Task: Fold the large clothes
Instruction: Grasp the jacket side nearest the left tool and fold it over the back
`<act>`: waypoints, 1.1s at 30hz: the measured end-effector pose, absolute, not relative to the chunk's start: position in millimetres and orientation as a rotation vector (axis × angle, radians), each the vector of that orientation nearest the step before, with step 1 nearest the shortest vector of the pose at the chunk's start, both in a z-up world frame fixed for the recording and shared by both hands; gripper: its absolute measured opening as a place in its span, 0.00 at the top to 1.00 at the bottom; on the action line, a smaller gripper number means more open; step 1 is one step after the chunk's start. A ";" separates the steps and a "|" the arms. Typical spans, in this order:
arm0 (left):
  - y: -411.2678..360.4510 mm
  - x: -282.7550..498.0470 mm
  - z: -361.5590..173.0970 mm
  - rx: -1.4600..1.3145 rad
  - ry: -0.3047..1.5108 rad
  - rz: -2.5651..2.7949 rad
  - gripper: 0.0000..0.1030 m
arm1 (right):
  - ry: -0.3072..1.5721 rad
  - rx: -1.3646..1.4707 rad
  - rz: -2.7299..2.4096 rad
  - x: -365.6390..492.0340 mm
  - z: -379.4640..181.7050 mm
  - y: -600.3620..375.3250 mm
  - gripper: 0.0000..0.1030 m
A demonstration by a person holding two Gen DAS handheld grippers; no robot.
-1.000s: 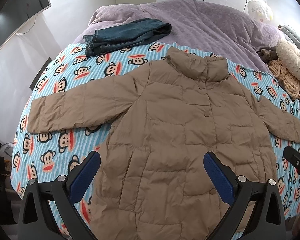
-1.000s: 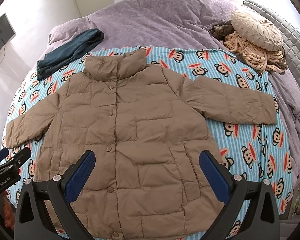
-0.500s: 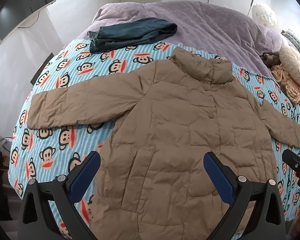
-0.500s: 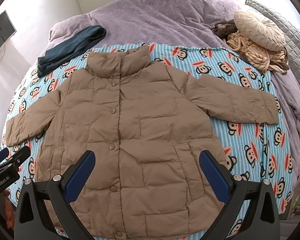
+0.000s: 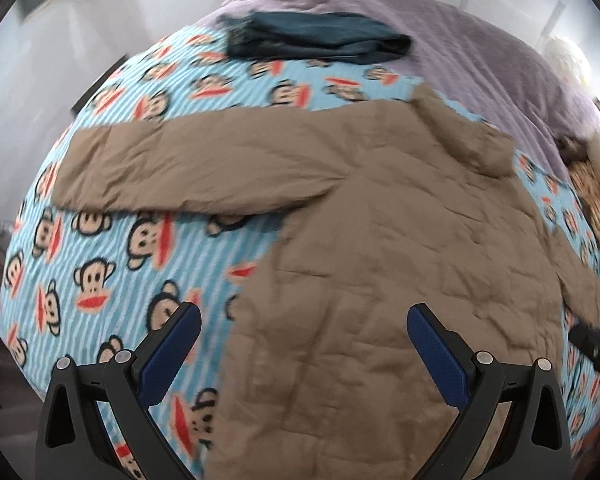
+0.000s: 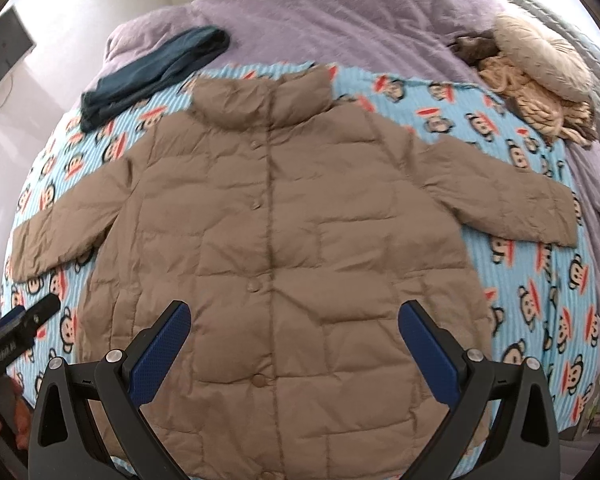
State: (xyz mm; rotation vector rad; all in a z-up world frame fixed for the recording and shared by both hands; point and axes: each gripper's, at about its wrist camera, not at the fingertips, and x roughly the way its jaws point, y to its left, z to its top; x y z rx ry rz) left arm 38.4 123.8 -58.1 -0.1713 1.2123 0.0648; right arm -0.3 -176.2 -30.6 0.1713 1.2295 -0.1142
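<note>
A tan quilted puffer jacket [image 6: 284, 240] lies flat, front up and buttoned, sleeves spread, on a blue monkey-print blanket [image 6: 532, 280]. It also shows in the left wrist view [image 5: 400, 264], with its left sleeve [image 5: 188, 168] stretched out. My left gripper [image 5: 304, 344] is open and empty, above the jacket's lower left edge. My right gripper [image 6: 294, 336] is open and empty, above the jacket's lower front. The left gripper's tip also shows at the left edge of the right wrist view [image 6: 24, 320].
Folded dark blue jeans [image 6: 156, 72] lie at the back left, also in the left wrist view [image 5: 320, 40]. A purple duvet [image 6: 340, 20] covers the far bed. A beige cushion and knitted throw [image 6: 540, 72] lie at the back right.
The left gripper has swung left and closer to the bed, so the jacket's left sleeve and side now fill its blurred view. The right gripper has moved slightly closer. The jacket has not moved.
</note>
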 end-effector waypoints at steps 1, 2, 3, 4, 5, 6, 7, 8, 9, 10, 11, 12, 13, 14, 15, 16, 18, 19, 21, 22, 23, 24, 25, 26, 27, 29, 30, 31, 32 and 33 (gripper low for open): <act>137.4 41.7 -64.9 -0.202 1.217 0.080 0.00 | 1.239 0.171 -0.099 3.2 -34.5 -170.1 0.00; 149.3 44.6 -70.3 -0.231 1.215 0.088 0.00 | 1.248 0.170 -0.079 7.1 -38.5 -162.4 0.00; 157.8 45.4 -74.1 -0.248 1.211 0.096 0.00 | 1.255 0.170 -0.054 11.4 -42.9 -153.1 0.00; 169.5 48.3 -78.9 -0.275 1.206 0.103 0.00 | 1.261 0.170 -0.032 14.5 -46.8 -145.1 0.00; 186.5 53.6 -85.6 -0.319 1.196 0.107 0.00 | 1.268 0.177 0.001 19.2 -51.6 -134.0 0.00; 198.8 57.4 -90.5 -0.356 1.188 0.108 0.00 | 1.276 0.179 0.021 23.5 -55.1 -126.1 0.00; 209.7 61.5 -94.8 -0.390 1.178 0.108 0.00 | 1.287 0.178 0.036 27.7 -58.2 -117.4 0.00; 223.9 66.3 -100.2 -0.432 1.159 0.115 0.00 | 1.301 0.174 0.061 32.4 -61.7 -106.5 0.00; 238.3 72.1 -106.0 -0.473 1.138 0.124 0.00 | 1.316 0.170 0.092 37.3 -65.1 -95.0 0.00; 251.7 77.7 -111.9 -0.510 1.120 0.133 0.00 | 1.322 0.159 0.110 41.0 -67.5 -84.8 0.00; 270.0 85.4 -121.1 -0.559 1.098 0.146 0.00 | 1.325 0.141 0.122 44.4 -69.9 -74.9 0.00; 283.0 90.5 -128.3 -0.593 1.087 0.159 0.00 | 1.329 0.120 0.136 47.8 -72.7 -64.6 0.00; 297.7 96.4 -137.0 -0.634 1.078 0.171 0.00 | 1.333 0.106 0.147 50.1 -75.4 -57.6 0.00; 311.5 102.2 -145.9 -0.673 1.068 0.180 0.00 | 1.337 0.093 0.165 52.4 -78.8 -47.8 0.00; 320.6 105.6 -152.0 -0.697 1.062 0.189 0.00 | 1.341 0.086 0.174 54.7 -81.6 -41.4 0.00; 334.0 111.3 -162.0 -0.727 1.057 0.205 0.00 | 1.346 0.080 0.180 57.8 -84.4 -36.8 0.00; 350.8 118.9 -175.7 -0.753 1.059 0.232 0.00 | 1.357 0.073 0.193 63.5 -90.5 -28.1 0.00; 360.6 123.8 -183.3 -0.762 1.058 0.253 0.00 | 1.360 0.072 0.197 65.2 -92.6 -25.7 0.00; 374.3 129.8 -191.6 -0.775 1.051 0.272 0.00 | 1.361 0.065 0.198 71.4 -96.9 -19.7 0.00; 380.8 133.6 -194.6 -0.782 1.040 0.277 0.00 | 1.359 0.064 0.199 74.3 -98.7 -18.5 0.00; 385.6 137.3 -195.7 -0.786 1.026 0.282 0.00 | 1.356 0.063 0.200 77.9 -100.0 -16.8 0.00; 389.0 141.1 -195.7 -0.785 1.013 0.288 0.00 | 1.352 0.062 0.201 82.7 -101.4 -14.6 0.00; 391.6 144.1 -194.9 -0.781 0.999 0.294 0.00 | 1.350 0.060 0.203 86.0 -102.4 -13.5 0.00; 393.7 147.7 -194.2 -0.778 0.984 0.302 0.00 | 1.349 0.056 0.207 91.6 -104.0 -10.3 0.00; 395.2 150.7 -194.3 -0.780 0.973 0.309 0.04 | 1.349 0.053 0.210 96.3 -105.3 -7.5 0.00; 396.9 153.8 -196.0 -0.778 0.964 0.343 0.30 | 1.344 0.054 0.221 105.4 -106.6 -1.4 0.00; 397.9 155.3 -197.3 -0.767 0.972 0.357 0.56 | 1.339 0.054 0.230 111.4 -106.7 2.8 0.00; 400.1 158.9 -200.0 -0.760 0.977 0.350 0.70 | 1.334 0.054 0.238 115.7 -106.9 6.3 0.00; 401.7 158.0 -200.4 -0.778 0.972 0.322 0.89 | 1.326 0.054 0.249 121.6 -106.2 11.1 0.00; 404.7 157.1 -200.2 -0.809 0.963 0.295 0.91 | 1.320 0.056 0.262 128.6 -105.5 16.1 0.00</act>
